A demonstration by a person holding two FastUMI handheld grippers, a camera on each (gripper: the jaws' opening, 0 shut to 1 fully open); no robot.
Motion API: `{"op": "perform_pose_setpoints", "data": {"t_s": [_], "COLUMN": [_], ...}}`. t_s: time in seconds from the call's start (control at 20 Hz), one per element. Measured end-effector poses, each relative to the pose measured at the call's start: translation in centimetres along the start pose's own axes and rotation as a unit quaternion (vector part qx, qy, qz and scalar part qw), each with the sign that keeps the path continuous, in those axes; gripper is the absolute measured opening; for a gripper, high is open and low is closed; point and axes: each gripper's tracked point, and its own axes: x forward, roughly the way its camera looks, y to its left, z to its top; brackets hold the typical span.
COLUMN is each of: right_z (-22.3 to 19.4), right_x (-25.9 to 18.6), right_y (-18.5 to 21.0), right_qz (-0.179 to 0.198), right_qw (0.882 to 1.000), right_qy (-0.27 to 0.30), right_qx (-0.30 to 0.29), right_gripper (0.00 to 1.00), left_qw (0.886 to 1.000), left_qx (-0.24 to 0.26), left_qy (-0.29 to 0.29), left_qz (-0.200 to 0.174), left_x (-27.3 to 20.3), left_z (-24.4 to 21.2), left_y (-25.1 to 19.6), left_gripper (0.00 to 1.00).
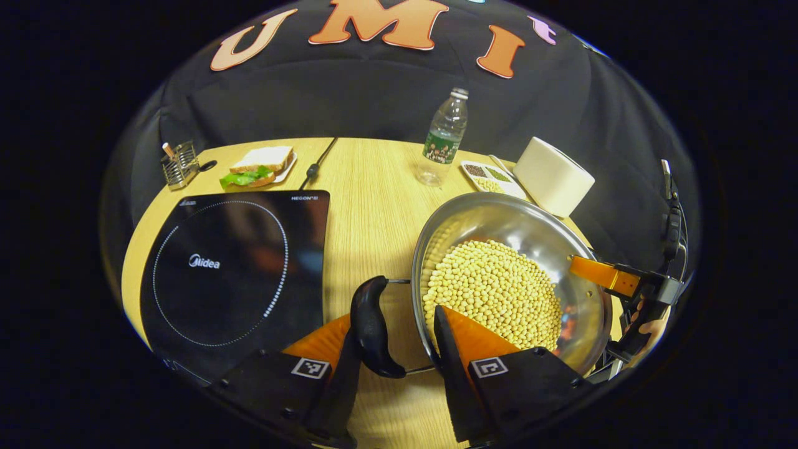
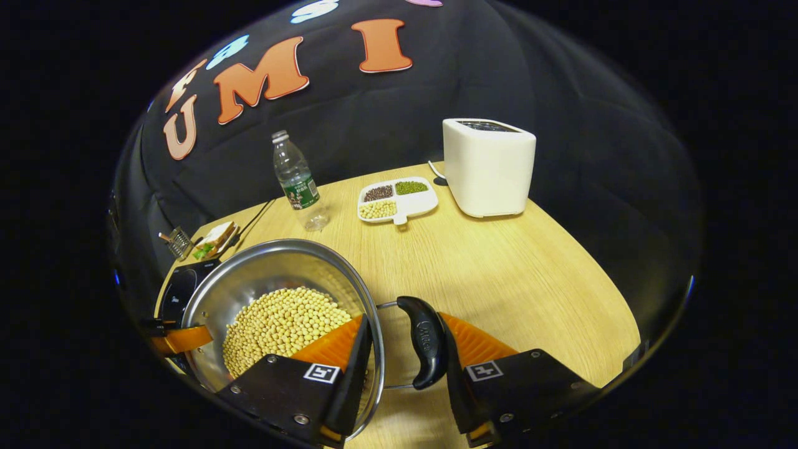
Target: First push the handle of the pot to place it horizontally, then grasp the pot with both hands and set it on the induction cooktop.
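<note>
- The pot (image 1: 548,249), a steel one filled with pale soybeans (image 1: 492,293), sits on the wooden table (image 1: 368,206) just to the right of the induction cooktop (image 1: 237,274) in the left gripper view; it stands on the bare wood, not on the cooktop
- The left gripper (image 1: 399,340) straddles the pot's near black handle (image 1: 373,324); one finger lies outside that handle, the other reaches over the rim above the beans; the jaws stand spread, with the outer finger close against the handle and the inner one apart from it, so nothing is clamped
- The right gripper (image 2: 405,349) sits at the opposite handle (image 2: 425,340); in the right gripper view one finger lies inside the pot (image 2: 274,274) by the rim, the other just outside and right against the handle; whether both press on anything I cannot tell
- In the left gripper view the right gripper (image 1: 614,277) shows at the far rim, a finger reaching over the edge
- Behind, on the table: a water bottle (image 1: 444,138); a divided dish of beans and grains (image 1: 489,176); a white toaster (image 1: 552,176); a sandwich on a plate (image 1: 259,167); a small wire rack (image 1: 179,164); a black cord (image 1: 317,163) running back from the cooktop
</note>
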Motion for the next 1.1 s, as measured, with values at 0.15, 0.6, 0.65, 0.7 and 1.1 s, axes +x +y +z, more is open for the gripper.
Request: {"op": "perform_pose_setpoints", "data": {"t_s": [0.15,0.6,0.65,0.7,1.1], "right_z": [0.2,0.4,0.5,0.6,1.2], "right_x": [-0.5,0.8,0.9,0.9,2.6], "right_y": [-0.2,-0.1,-0.1,-0.2,0.6], "right_qz": [0.008,0.052,0.058,0.064,0.098], "right_qw": [1.0,0.998,0.998,0.997,0.993], "right_qy": [-0.011,-0.024,-0.023,-0.023,-0.018], "right_qx": [-0.002,-0.016,-0.016,-0.021,-0.059], "right_gripper": [0.59,0.59,0.59,0.59,0.59], "left_qw": [1.0,0.998,0.998,0.998,0.993], "left_qx": [0.0,-0.015,-0.016,-0.018,-0.05], "left_qy": [-0.008,-0.041,-0.043,-0.043,-0.026], "left_qz": [0.005,0.04,0.047,0.053,0.099], "left_x": [-2.0,-8.4,-9.1,-9.7,-13.3], "left_z": [1.4,5.5,5.8,5.9,5.4], "left_y": [0.9,7.9,9.1,10.1,20.5], "left_gripper": [0.68,0.68,0.67,0.68,0.68]}}
